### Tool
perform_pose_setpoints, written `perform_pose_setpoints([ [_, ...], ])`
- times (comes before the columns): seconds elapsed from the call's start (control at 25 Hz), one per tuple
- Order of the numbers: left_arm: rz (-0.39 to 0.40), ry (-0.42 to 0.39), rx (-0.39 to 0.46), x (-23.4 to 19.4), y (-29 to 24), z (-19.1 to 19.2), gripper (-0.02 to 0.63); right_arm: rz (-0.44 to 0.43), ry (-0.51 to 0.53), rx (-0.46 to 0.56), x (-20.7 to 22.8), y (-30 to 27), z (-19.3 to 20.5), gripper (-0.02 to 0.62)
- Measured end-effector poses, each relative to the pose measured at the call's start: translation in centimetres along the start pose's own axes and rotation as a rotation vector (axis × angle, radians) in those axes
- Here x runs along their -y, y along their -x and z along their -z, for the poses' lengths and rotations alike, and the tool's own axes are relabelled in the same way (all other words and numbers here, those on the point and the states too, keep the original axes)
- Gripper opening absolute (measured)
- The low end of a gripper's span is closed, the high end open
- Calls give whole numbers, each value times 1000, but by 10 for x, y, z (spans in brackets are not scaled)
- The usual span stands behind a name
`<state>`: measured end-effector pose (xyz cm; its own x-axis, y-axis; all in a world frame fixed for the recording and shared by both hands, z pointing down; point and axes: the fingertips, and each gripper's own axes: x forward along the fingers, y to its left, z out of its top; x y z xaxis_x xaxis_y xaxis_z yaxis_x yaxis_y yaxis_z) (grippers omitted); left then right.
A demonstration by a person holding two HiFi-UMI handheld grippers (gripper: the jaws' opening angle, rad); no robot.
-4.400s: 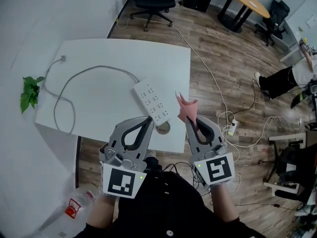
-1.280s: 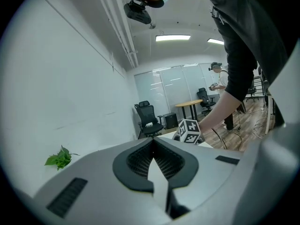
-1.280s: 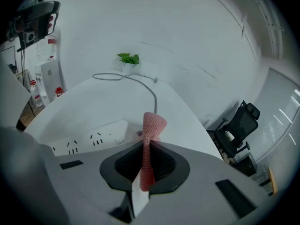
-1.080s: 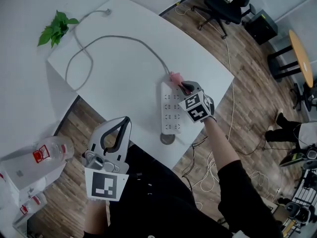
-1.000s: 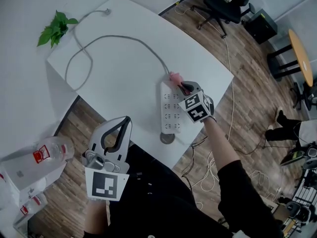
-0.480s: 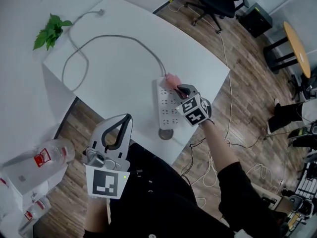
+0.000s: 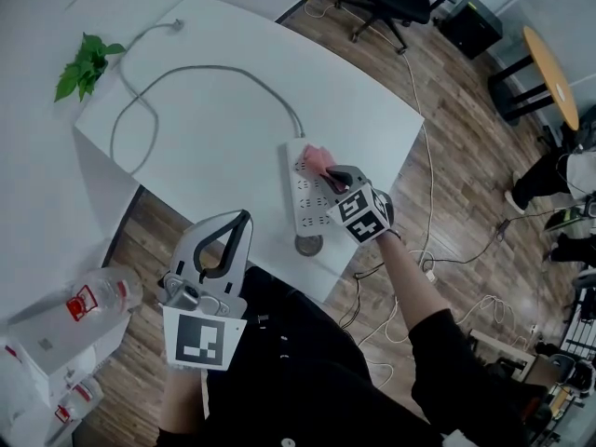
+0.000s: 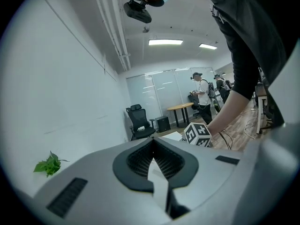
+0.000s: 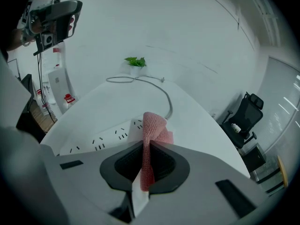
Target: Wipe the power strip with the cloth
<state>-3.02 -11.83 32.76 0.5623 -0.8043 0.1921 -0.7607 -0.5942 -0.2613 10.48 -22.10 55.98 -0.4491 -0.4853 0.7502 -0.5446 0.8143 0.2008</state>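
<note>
A white power strip (image 7: 307, 196) (image 9: 105, 137) lies near the table's front edge, its grey cord (image 7: 214, 71) (image 9: 164, 97) looping back across the top. My right gripper (image 7: 328, 170) (image 9: 146, 165) is shut on a pink cloth (image 7: 315, 160) (image 9: 152, 139), and the cloth rests on the strip's far end, close to where the cord enters. My left gripper (image 7: 223, 240) (image 8: 153, 161) is held off the table, near my body, jaws shut with nothing between them.
A small green plant (image 7: 82, 63) (image 9: 136, 61) stands at the table's far left corner. A round grommet (image 7: 308, 245) sits at the front edge beside the strip. Plastic bottles (image 7: 88, 310) stand on the floor at left. Office chairs and cables lie beyond the table.
My right gripper has carried the pink cloth from the table's front to the strip's cord end and slid it a little along the strip. The left gripper stays put.
</note>
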Motion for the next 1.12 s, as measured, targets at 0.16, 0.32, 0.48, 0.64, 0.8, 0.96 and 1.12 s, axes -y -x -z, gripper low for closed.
perform_pose_setpoints([
  [0.16,19,-3,6,5,-1,-2,14,-5,-17,3,-10,8,6,49],
  [0.32,34,-4,13,9,-3,-5,14,-18,-37,5,-23,16,11,50],
  [0.48,54,-5,21,15,-7,-7,14,-40,-47,7,-37,25,17,51],
  [0.64,75,-17,35,21,-11,-12,14,-52,-56,9,-51,34,22,49],
  [0.8,97,-29,46,25,-14,-16,14,-59,-73,12,-64,42,29,51],
  [0.96,119,-30,48,32,-17,-19,14,-61,-99,18,-75,51,35,50],
  [1.12,149,-32,57,40,-22,-21,14,-59,-121,18,-86,58,39,51],
])
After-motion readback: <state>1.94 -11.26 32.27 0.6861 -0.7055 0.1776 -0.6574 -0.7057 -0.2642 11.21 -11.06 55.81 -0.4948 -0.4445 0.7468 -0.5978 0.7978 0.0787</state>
